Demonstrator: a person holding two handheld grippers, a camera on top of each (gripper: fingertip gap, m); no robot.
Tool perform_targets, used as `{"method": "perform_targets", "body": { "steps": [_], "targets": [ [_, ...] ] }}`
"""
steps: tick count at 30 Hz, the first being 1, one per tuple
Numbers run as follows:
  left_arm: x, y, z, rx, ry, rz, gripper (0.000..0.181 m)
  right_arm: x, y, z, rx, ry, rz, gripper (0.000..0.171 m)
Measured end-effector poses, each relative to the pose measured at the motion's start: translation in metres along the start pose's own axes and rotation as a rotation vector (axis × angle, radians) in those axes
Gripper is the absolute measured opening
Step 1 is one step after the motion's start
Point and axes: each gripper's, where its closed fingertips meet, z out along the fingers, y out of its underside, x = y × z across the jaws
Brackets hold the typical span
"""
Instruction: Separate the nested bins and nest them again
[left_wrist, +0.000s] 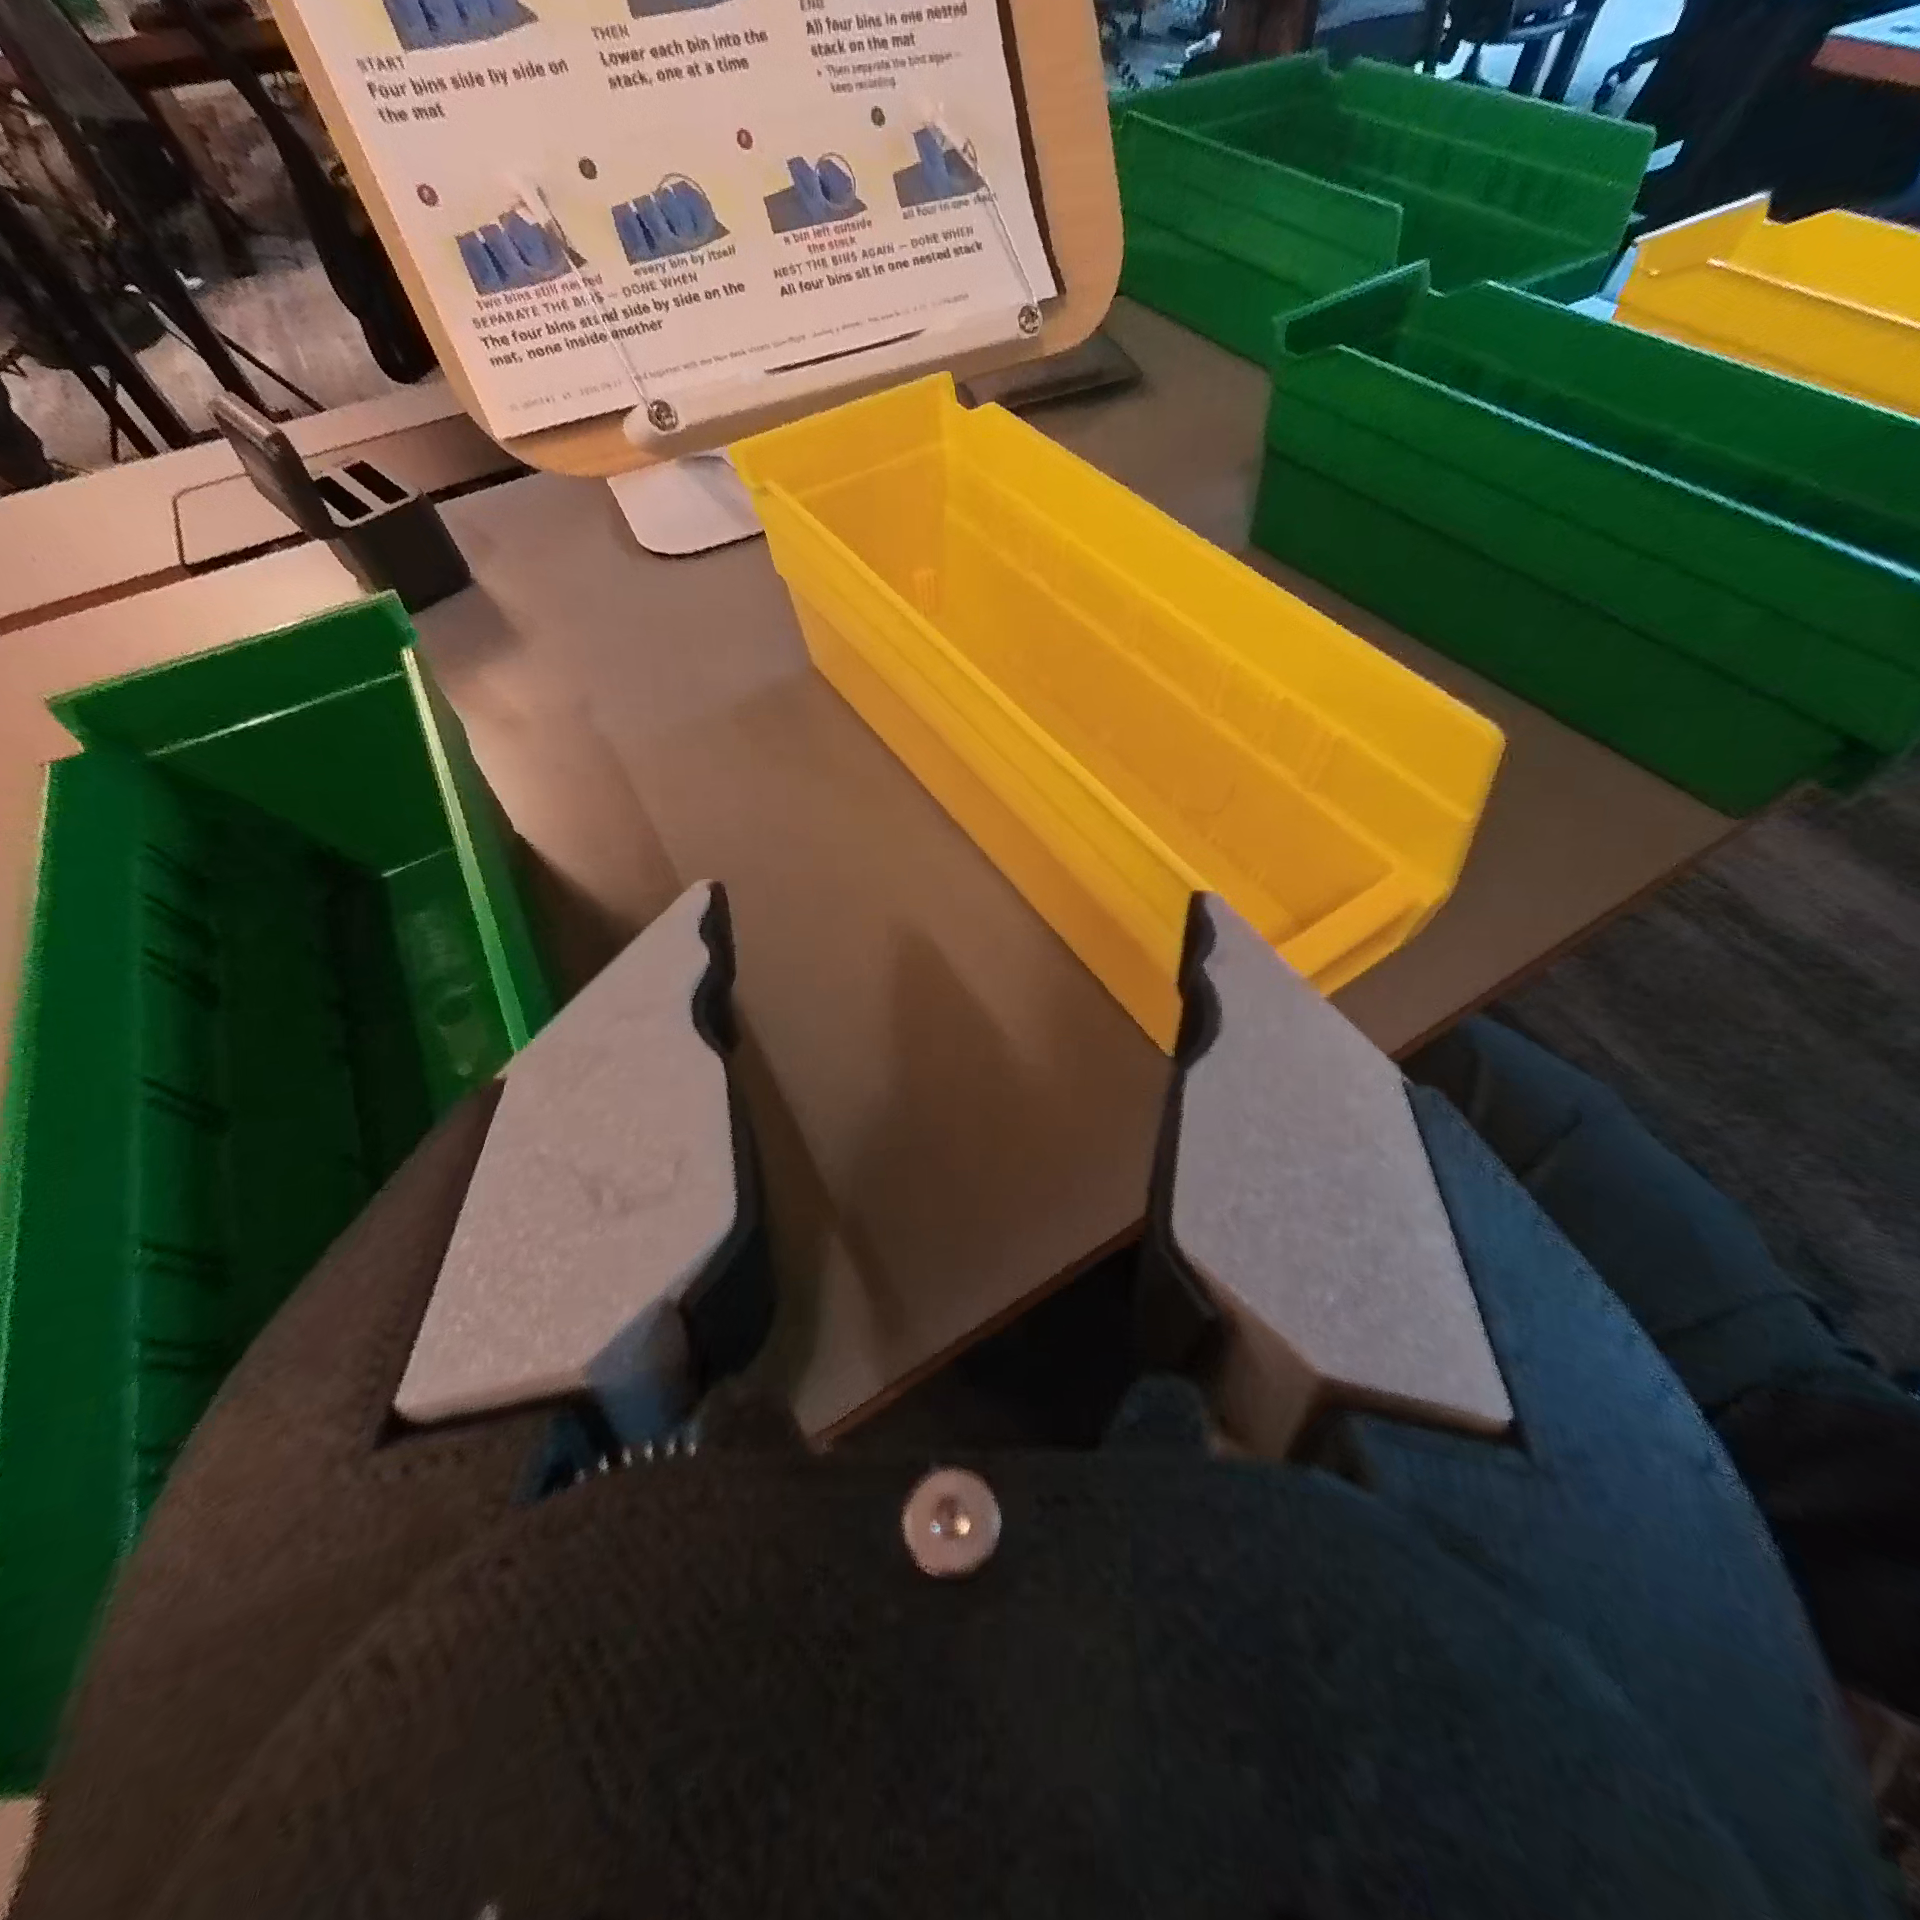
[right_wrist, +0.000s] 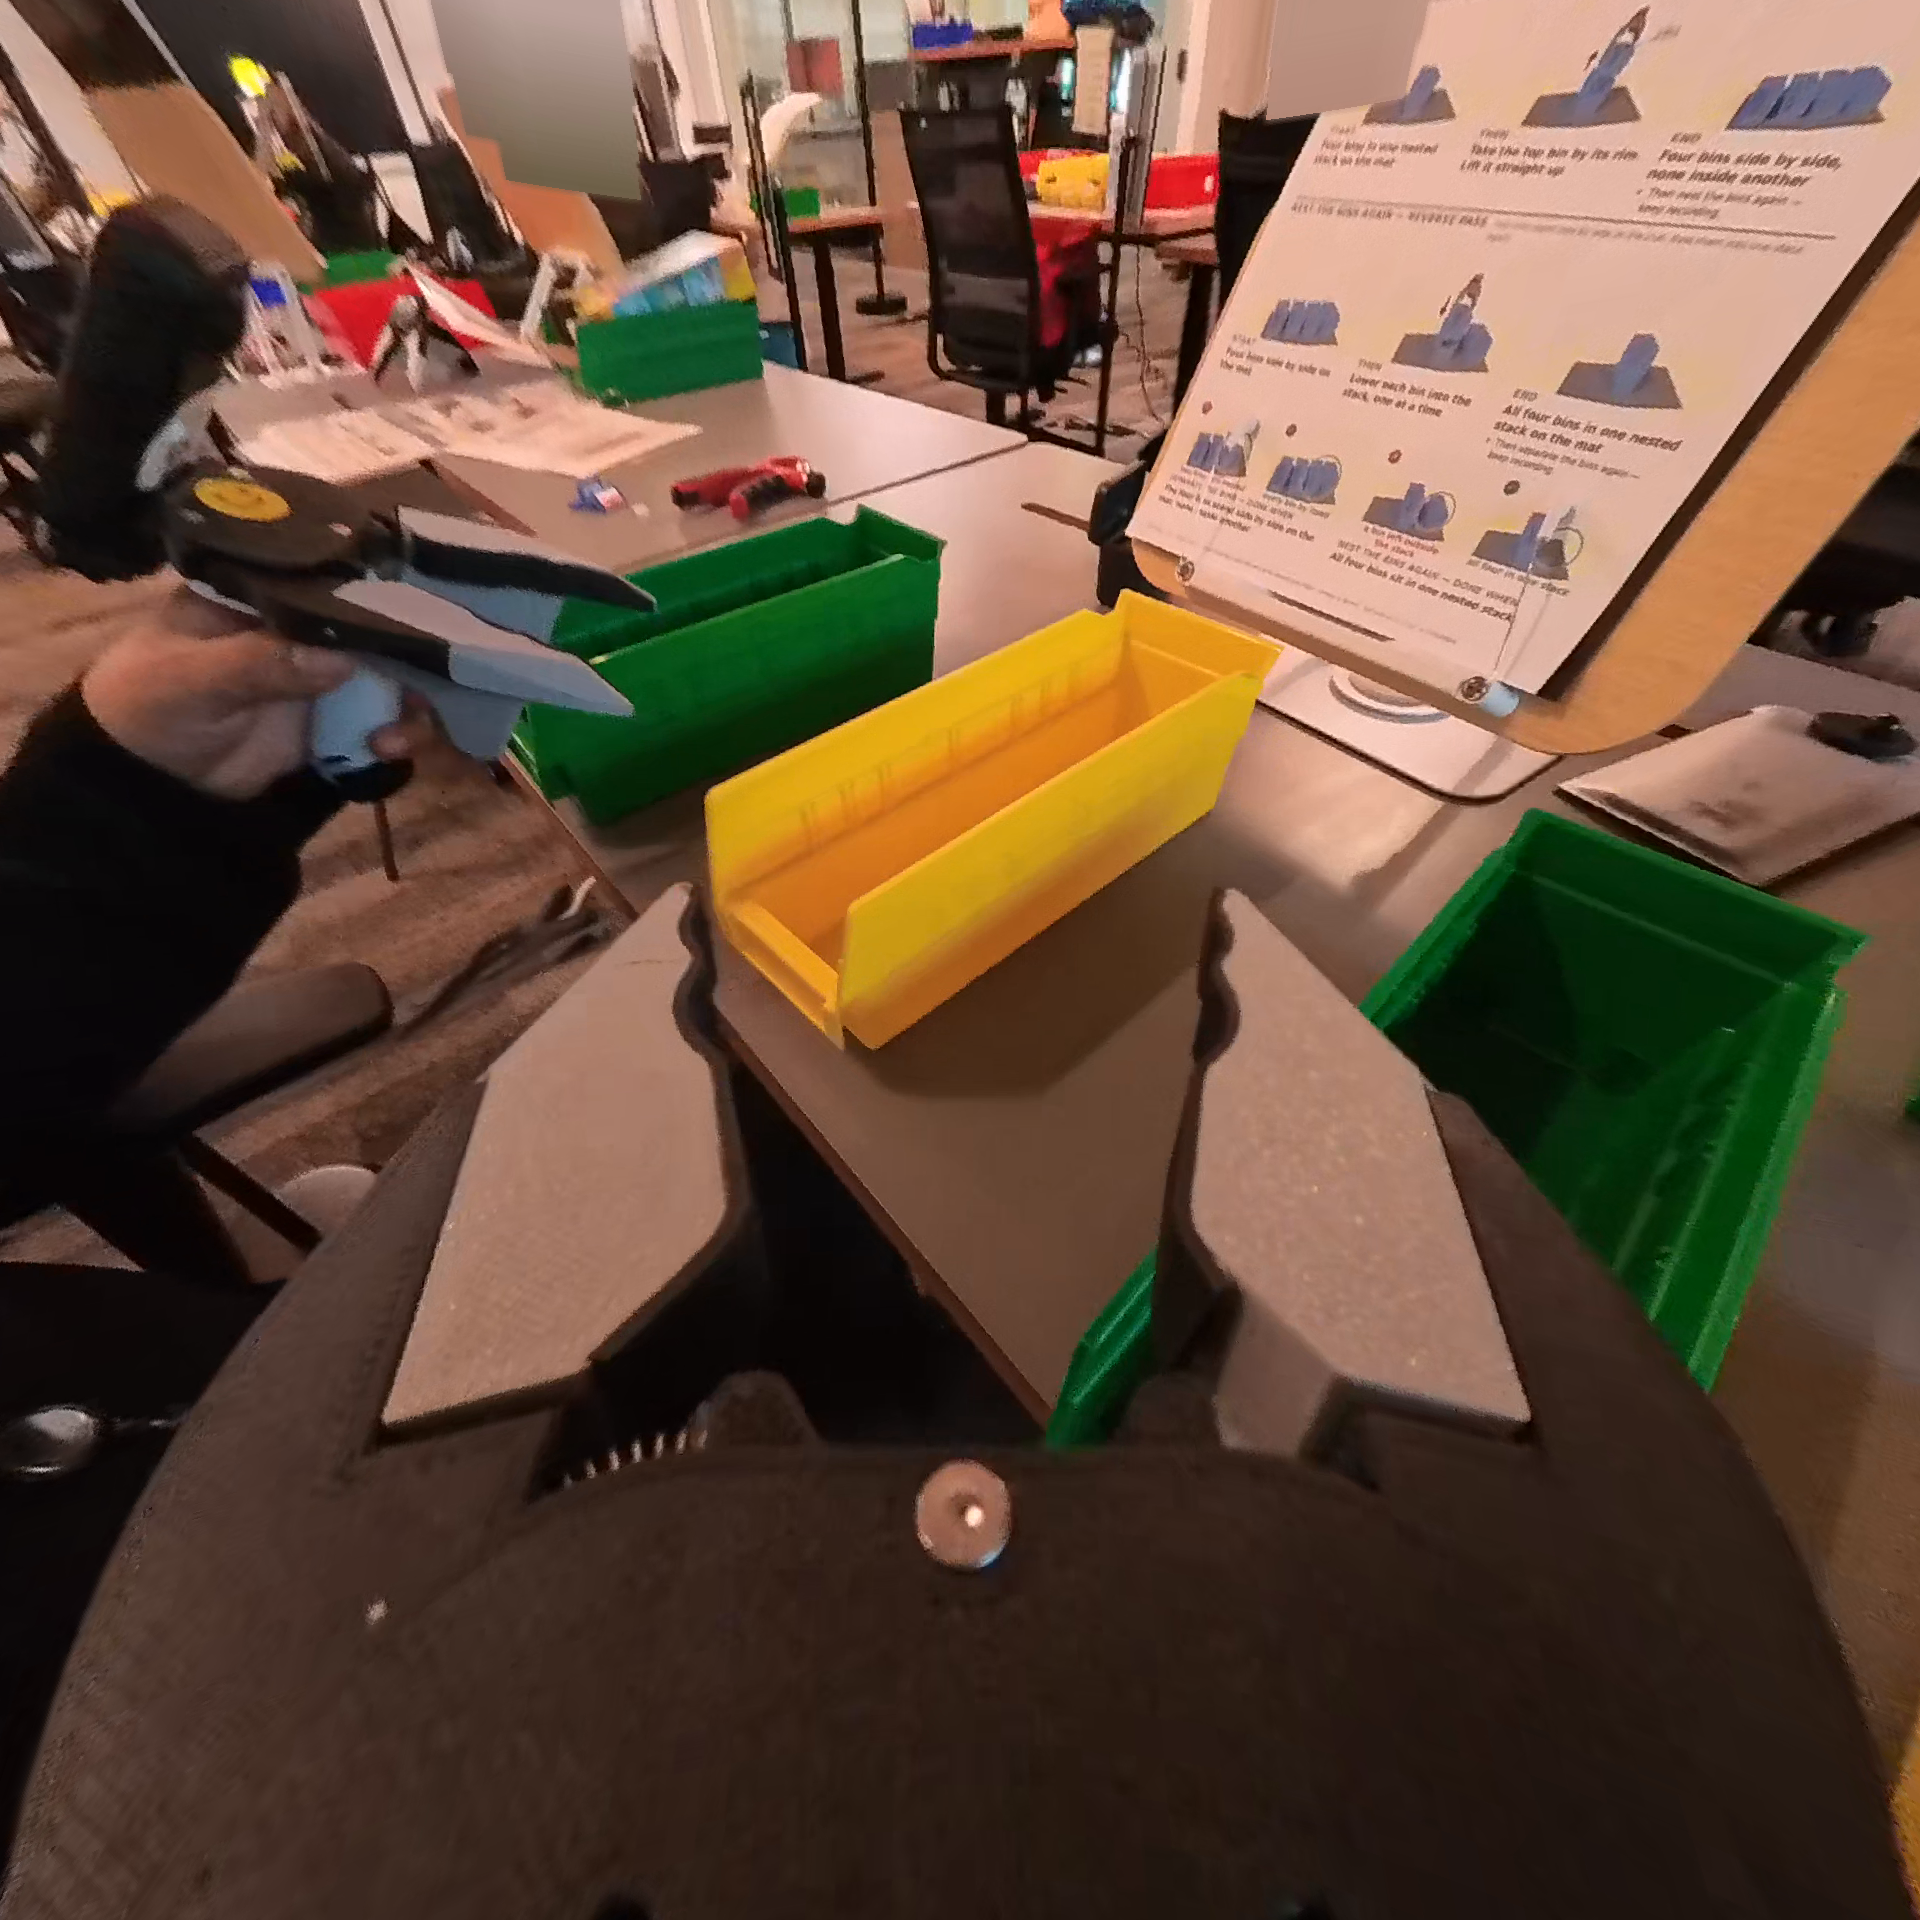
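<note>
Left wrist view is showing the left gripper (left_wrist: 956, 956) hovering above the bench's near edge, tilted down, its grey matte fingers (left_wrist: 613, 1143) standing wide apart and gripping nothing. Off the bench's left side a green bin (left_wrist: 208, 1039) is sitting with its open top facing up and its long axis running away from the camera, ribs showing along its inner wall. At mid-bench the yellow bin (left_wrist: 1122, 717) is lying on the grey bench (left_wrist: 644, 769), its long axis running from the far middle toward the near right edge, with thin smooth plastic walls and a raised lip at the far end. Behind it an instruction board (left_wrist: 707, 208) is leaning on a white stand. Along the right side two more green bins (left_wrist: 1558, 582) are lying well apart from the yellow one.

From the right wrist view, the left gripper (right_wrist: 623, 655) is being held in a hand (right_wrist: 218, 707) out past the bench's left edge, pointing right toward a green bin (right_wrist: 748, 655); whether its fingers are touching that bin is unclear. The yellow bin (right_wrist: 987, 821) is sitting mid-bench, long axis running from near left to far right. The right gripper (right_wrist: 956, 966) is hanging over the near edge with its textured fingers (right_wrist: 1320, 1195) spread wide and empty. At the near right corner a green bin (right_wrist: 1642, 1060) is sitting open-topped just beside the right finger.
</note>
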Motion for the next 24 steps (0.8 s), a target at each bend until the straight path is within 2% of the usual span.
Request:
{"method": "perform_targets", "body": {
  "steps": [3, 10, 24],
  "targets": [
    [0.002, 0.0, -0.002, 0.001, 0.002, 0.006, 0.085, -0.004, -0.008, -0.005, 0.043, -0.03, 0.02, 0.099],
    [-0.003, -0.003, -0.007, 0.013, -0.017, 0.004, 0.084, 0.002, -0.008, -0.007, 0.05, -0.015, 0.07, 0.083],
    [0.001, 0.0, -0.002, -0.002, -0.013, 0.003, 0.085, 0.008, 0.002, 0.003, 0.021, -0.036, 0.122, 0.083]
  ]
}}
